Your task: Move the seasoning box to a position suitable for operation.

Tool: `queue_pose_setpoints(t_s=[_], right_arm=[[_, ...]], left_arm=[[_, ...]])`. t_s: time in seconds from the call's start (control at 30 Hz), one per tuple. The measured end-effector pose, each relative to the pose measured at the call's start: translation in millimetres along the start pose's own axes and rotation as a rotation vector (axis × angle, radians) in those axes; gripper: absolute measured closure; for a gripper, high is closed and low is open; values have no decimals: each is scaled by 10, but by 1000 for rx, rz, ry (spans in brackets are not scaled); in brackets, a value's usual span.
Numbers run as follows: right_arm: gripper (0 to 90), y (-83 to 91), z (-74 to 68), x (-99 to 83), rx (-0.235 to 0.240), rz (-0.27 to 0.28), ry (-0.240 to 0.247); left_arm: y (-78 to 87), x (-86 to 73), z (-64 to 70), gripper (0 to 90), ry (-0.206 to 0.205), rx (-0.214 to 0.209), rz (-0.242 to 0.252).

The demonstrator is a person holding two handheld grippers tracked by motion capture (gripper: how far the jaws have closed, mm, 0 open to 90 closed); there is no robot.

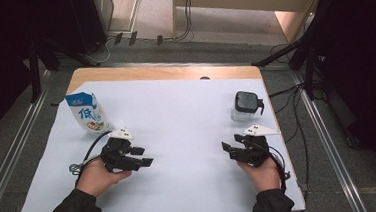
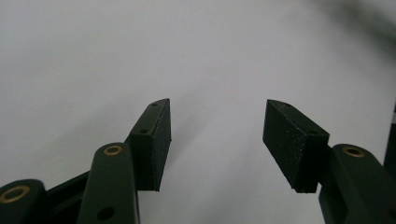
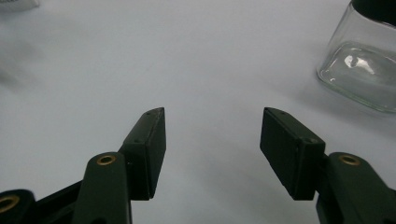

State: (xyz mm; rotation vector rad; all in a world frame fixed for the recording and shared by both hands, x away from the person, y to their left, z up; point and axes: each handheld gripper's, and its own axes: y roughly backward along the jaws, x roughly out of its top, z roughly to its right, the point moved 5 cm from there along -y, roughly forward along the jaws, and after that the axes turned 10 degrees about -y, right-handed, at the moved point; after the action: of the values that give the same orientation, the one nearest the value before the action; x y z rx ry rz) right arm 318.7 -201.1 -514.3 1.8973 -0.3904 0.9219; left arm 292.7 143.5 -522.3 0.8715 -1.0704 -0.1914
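Item 1, your left gripper [image 1: 142, 157], lower left of the high view: jaws spread wide, nothing between them, pointing toward frame right over bare sheet. In the left gripper view the left gripper [image 2: 217, 135] shows the same wide gap with white surface beyond.

Item 2, your right gripper [image 1: 230, 150], lower right of the high view: jaws likewise wide and unloaded, pointing toward frame left. The right gripper view shows the right gripper [image 3: 212, 140] over plain white.

Item 3, milk carton [image 1: 89, 113], left centre of the high view, just above your left gripper and near it, not touching. Long axis vertical but tilted, the gabled top leaning toward upper left. It lies outside the jaws, behind their line.

Item 4, glass jar [image 1: 246, 107] with black lid, right centre, upright, just above your right gripper. In the right gripper view the glass jar [image 3: 362, 70] sits at upper right, clear of the jaws.

Item 5, white sheet [image 1: 181, 186] covering a wooden table [image 1: 173, 72]; grey floor and cables beyond.
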Motion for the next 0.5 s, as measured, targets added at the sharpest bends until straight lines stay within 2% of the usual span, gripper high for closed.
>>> queue_pose_setpoints(t_s=[0.17, 0.2, 0.3, 0.43, 0.5], right_arm=[[423, 8, 39, 4, 0, 18, -9], [423, 11, 45, 2, -3, 20, -7], [423, 19, 48, 1, -5, 25, -6], [425, 62, -14, 30, 17, 52, -8], [422, 76, -22, 52, -20, 62, 8]], left_arm=[[23, 1, -12, 412, -32, 26, 13], [26, 7, -1, 411, -58, 30, 15], [26, 18, 14, 387, -97, 40, 15], [31, 24, 26, 344, -96, 40, 18], [58, 38, 23, 331, -89, 29, 33]])
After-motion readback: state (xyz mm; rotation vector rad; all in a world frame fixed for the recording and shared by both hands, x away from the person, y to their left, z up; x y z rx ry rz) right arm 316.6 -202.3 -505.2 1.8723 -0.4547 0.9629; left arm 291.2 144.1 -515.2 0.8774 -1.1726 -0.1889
